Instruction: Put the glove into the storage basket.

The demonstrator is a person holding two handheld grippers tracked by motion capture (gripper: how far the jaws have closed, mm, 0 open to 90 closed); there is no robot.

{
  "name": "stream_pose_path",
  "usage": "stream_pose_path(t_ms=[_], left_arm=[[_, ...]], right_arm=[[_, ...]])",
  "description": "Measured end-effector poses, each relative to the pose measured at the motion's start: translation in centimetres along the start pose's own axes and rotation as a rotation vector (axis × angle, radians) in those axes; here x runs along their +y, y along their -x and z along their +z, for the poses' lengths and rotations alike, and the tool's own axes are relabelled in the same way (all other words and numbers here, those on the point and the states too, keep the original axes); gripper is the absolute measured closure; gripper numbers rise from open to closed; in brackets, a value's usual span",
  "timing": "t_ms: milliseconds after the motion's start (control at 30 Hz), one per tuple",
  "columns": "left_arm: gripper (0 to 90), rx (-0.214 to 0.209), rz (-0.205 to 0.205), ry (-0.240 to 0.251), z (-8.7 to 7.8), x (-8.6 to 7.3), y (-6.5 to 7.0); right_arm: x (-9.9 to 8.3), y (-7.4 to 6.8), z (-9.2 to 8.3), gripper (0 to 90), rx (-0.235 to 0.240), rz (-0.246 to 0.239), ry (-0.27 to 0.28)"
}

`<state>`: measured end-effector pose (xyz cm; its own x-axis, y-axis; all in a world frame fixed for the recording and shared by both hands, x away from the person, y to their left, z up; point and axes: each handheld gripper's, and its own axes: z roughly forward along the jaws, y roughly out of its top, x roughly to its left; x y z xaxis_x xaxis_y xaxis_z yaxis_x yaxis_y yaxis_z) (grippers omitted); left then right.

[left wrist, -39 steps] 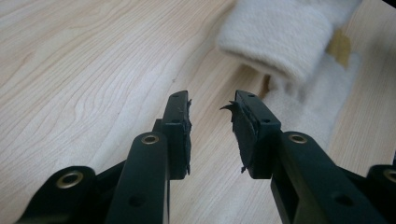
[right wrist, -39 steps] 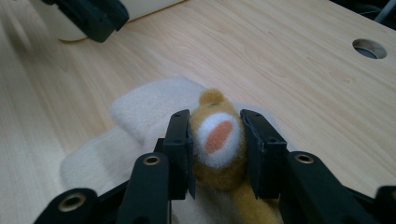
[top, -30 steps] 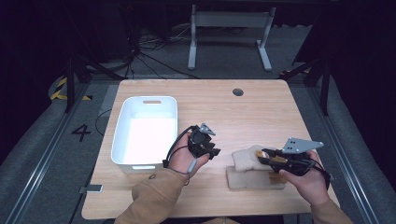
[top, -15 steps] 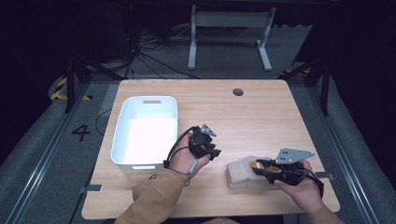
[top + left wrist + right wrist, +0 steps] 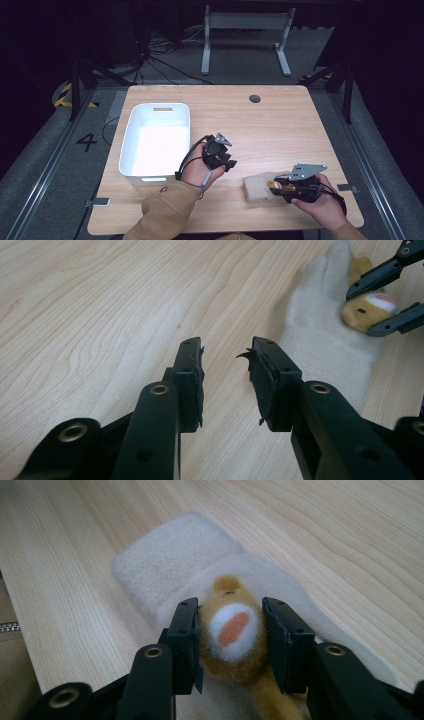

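The right gripper sits low in its own view, its jaws having just been opening around a small yellow plush toy. That toy lies on a cream cloth at the lower right of the high view. The pads look barely touching, so the toy may slip free or drag the cloth if lifted. The left gripper hovers spread with nothing between its jaws; the white bin stays well apart.
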<state>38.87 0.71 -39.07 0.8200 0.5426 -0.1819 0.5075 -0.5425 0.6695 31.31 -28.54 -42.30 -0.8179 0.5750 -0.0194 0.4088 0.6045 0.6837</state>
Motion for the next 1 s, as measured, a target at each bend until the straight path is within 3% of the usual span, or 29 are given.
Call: stream_pose_path(t_ms=[300, 467, 633, 800, 900, 933, 1000], left_arm=[[66.7, 0.003, 0.000, 0.000, 0.1, -0.1, 0.0], [66.6, 0.008, -0.002, 0.004, 0.0, -0.1, -0.1], [66.3, 0.008, -0.002, 0.004, 0.0, -0.1, -0.1], [64.1, -0.004, -0.003, -0.010, 0.1, 0.0, 0.0], [57.8, -0.013, 0.001, -0.015, 0.1, 0.1, 0.0], [56.8, -0.017, 0.004, -0.019, 0.3, 0.1, 0.2], [54.5, -0.020, 0.007, -0.024, 0.4, 0.2, 0.3]], right_arm=[[-0.1, -0.3, 0.6, 61.2, -0.022, 0.013, -0.020], [0.6, -0.4, 2.0, 60.7, -0.057, 0.037, 0.028], [0.8, -0.4, 2.3, 58.8, -0.050, 0.036, 0.037], [1.0, 0.2, 1.3, 53.1, 0.007, 0.062, 0.071], [1.1, 0.4, 0.7, 52.8, 0.012, 0.069, 0.090], [1.2, 0.9, 0.0, 50.7, 0.014, 0.083, 0.125], [1.3, 1.3, -0.5, 49.7, -0.002, 0.069, 0.133]])
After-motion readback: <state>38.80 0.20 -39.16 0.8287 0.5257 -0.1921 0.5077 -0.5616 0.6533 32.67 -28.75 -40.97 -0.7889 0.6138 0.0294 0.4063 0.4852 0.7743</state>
